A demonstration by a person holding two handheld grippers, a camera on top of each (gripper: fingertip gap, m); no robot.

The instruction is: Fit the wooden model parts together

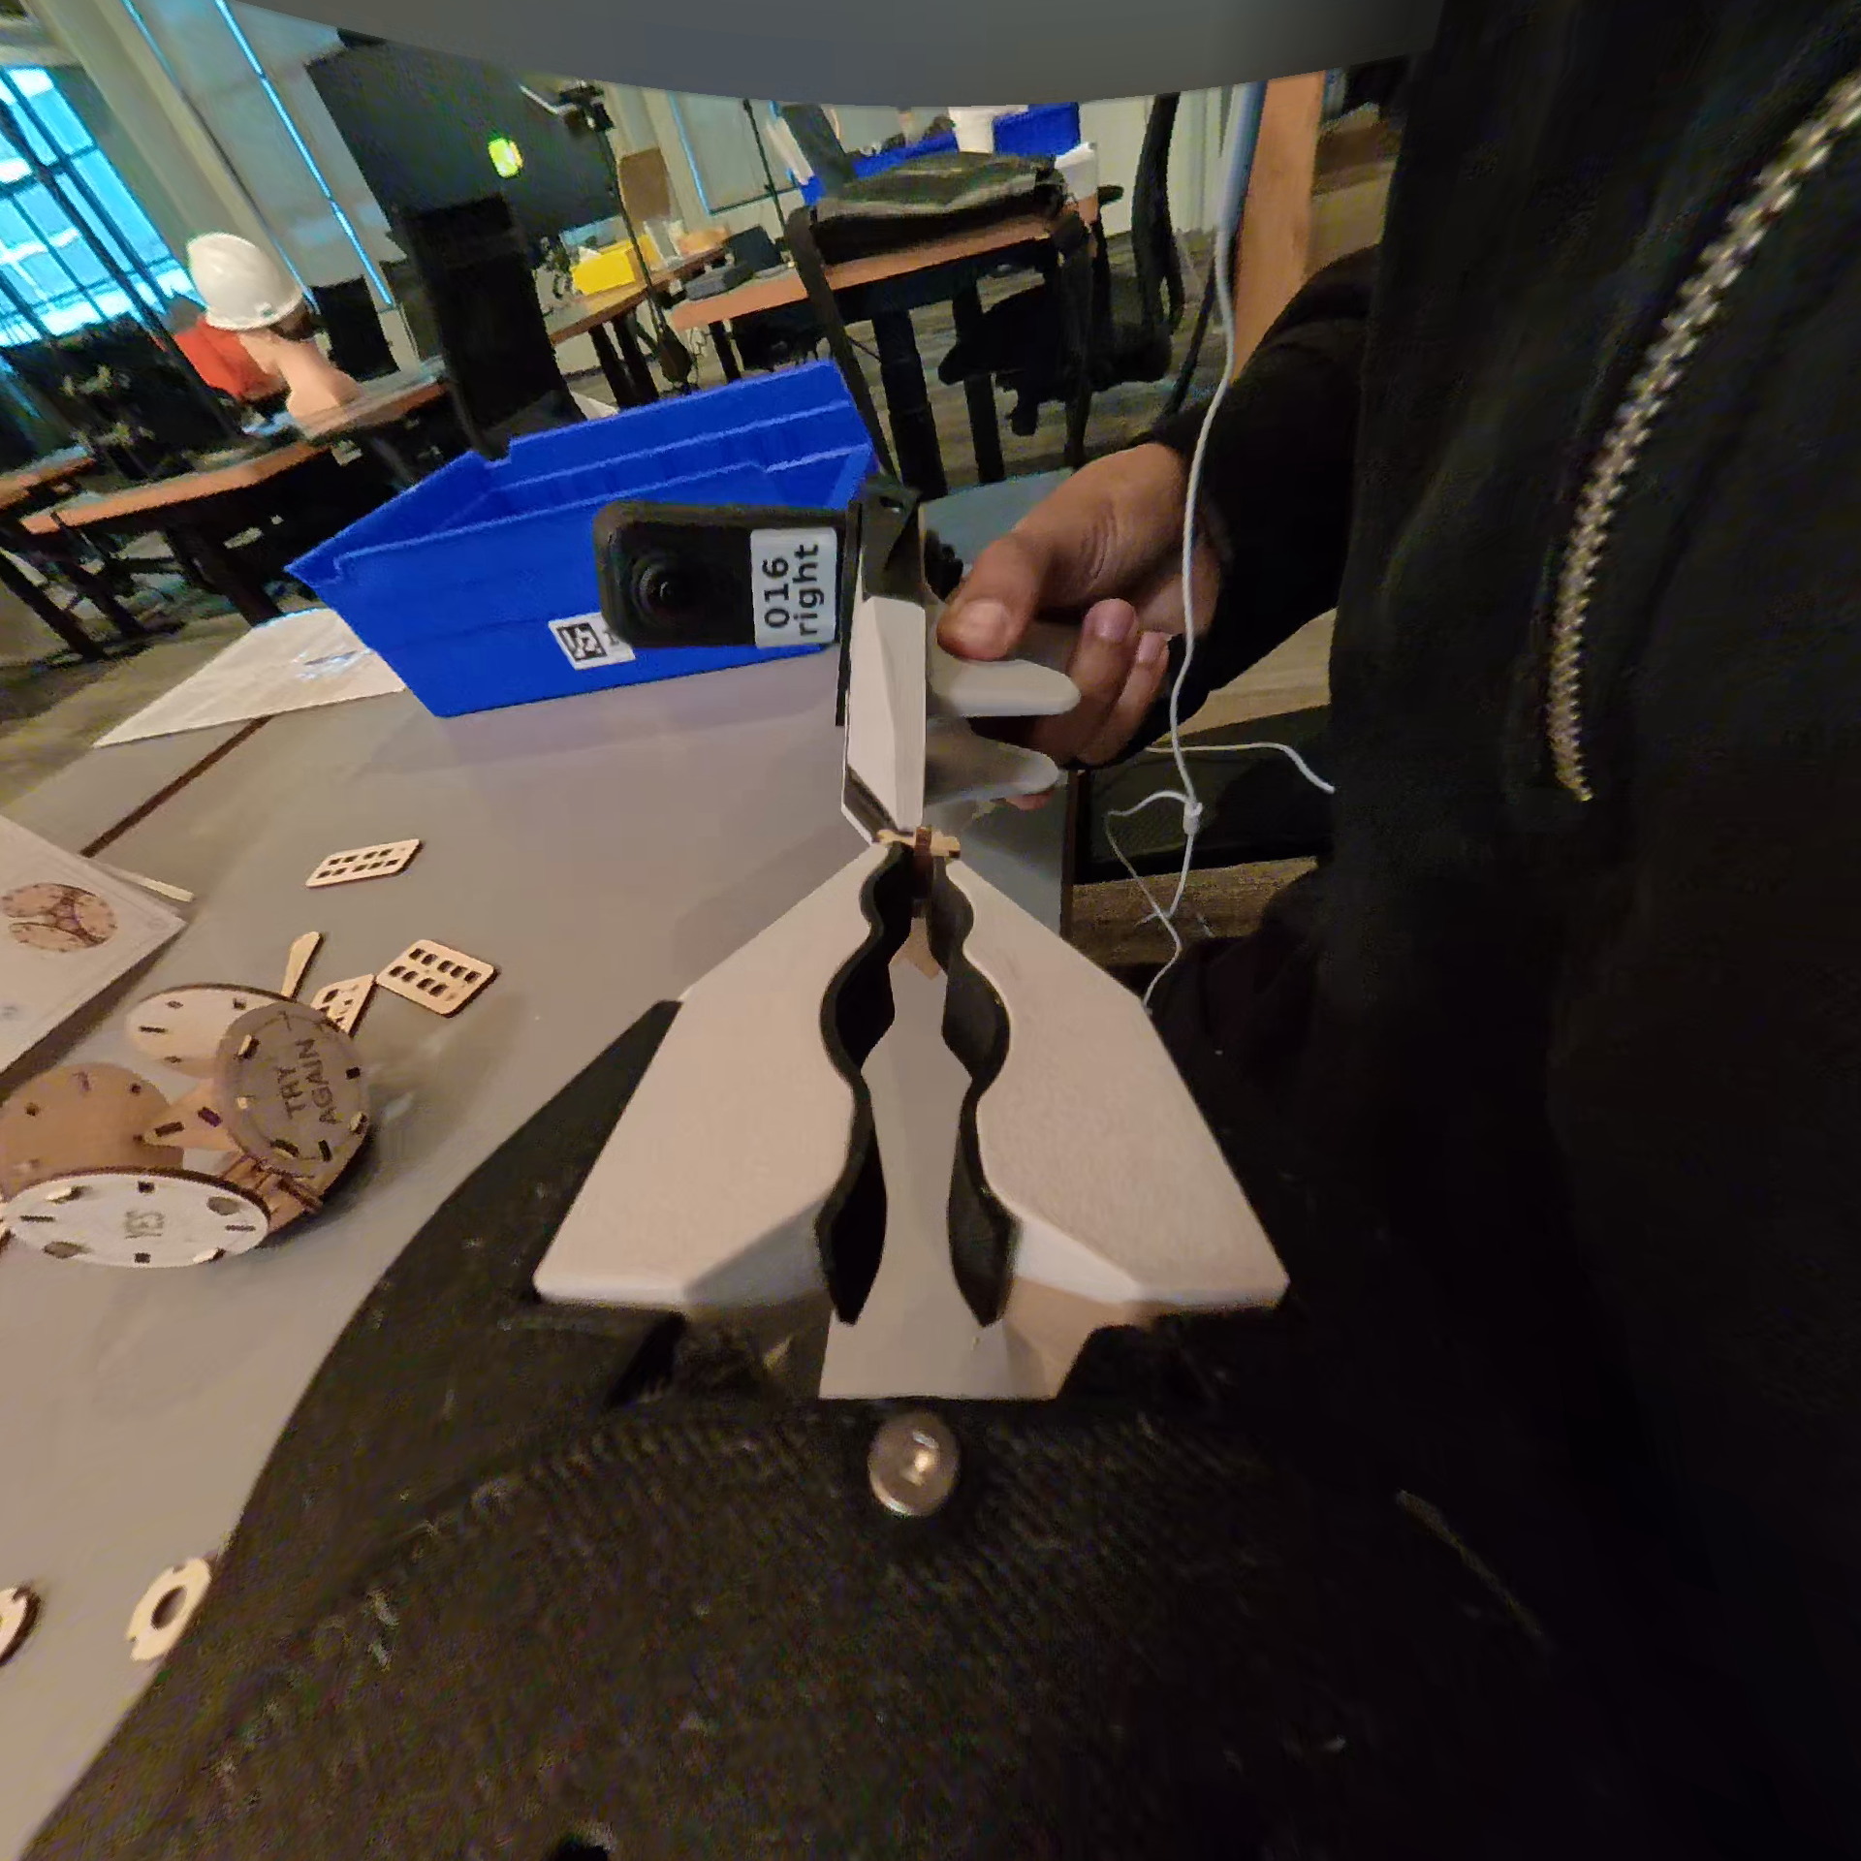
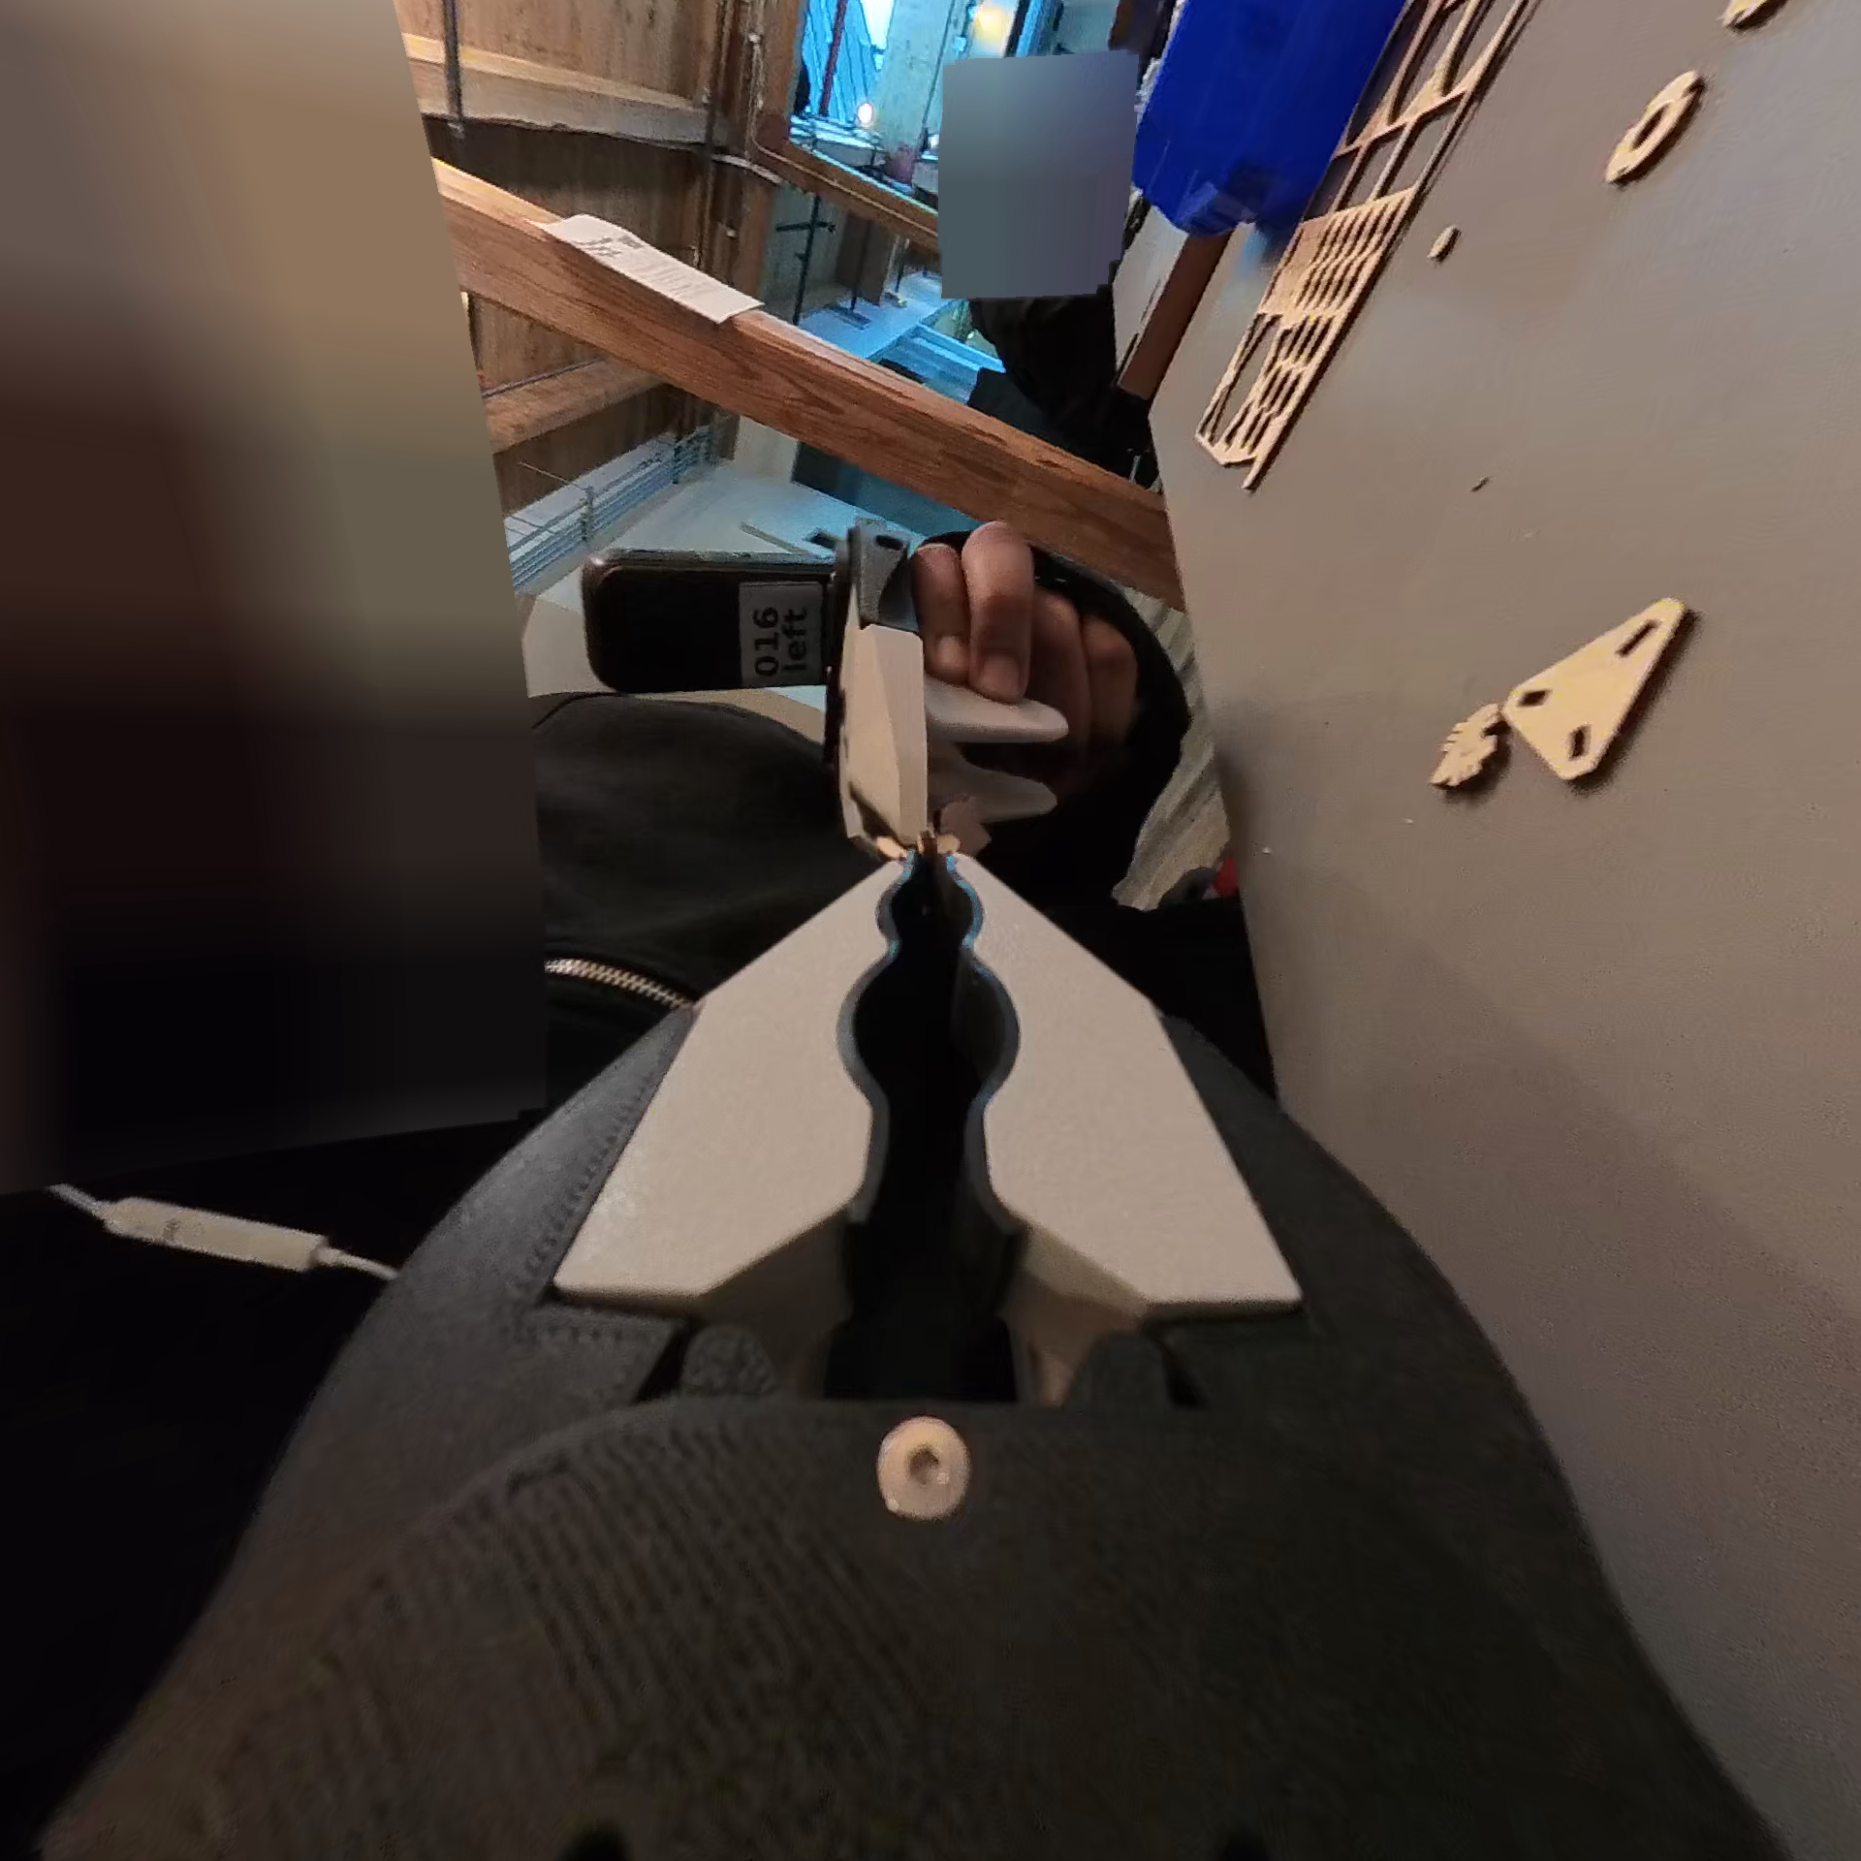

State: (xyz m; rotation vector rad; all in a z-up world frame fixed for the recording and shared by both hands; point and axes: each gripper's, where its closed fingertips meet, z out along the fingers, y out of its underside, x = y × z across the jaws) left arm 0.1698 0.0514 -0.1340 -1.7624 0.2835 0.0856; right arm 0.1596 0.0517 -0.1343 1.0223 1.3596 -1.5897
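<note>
Wood pieces [image 1: 916, 844]: two small laser-cut plywood parts, crossed at one joint, held in the air at frame centre above the counter [image 1: 624, 806] edge. Judged light, thin, stiff and brittle at the tabs; best pinched on the flat faces, near the joint.

Left gripper [image 1: 914, 856]: jaws closed on the upright piece, pads pressed to it.

Right gripper [image 2: 932, 854]: jaws closed on the crossing piece, tip to tip with the left.

Surroundings: wooden discs [image 1: 191, 1138] and slotted plates [image 1: 435, 975] at lower left; blue bin [image 1: 564, 564] behind; cut-out sheet [image 2: 1309, 262] at upper right.
</note>
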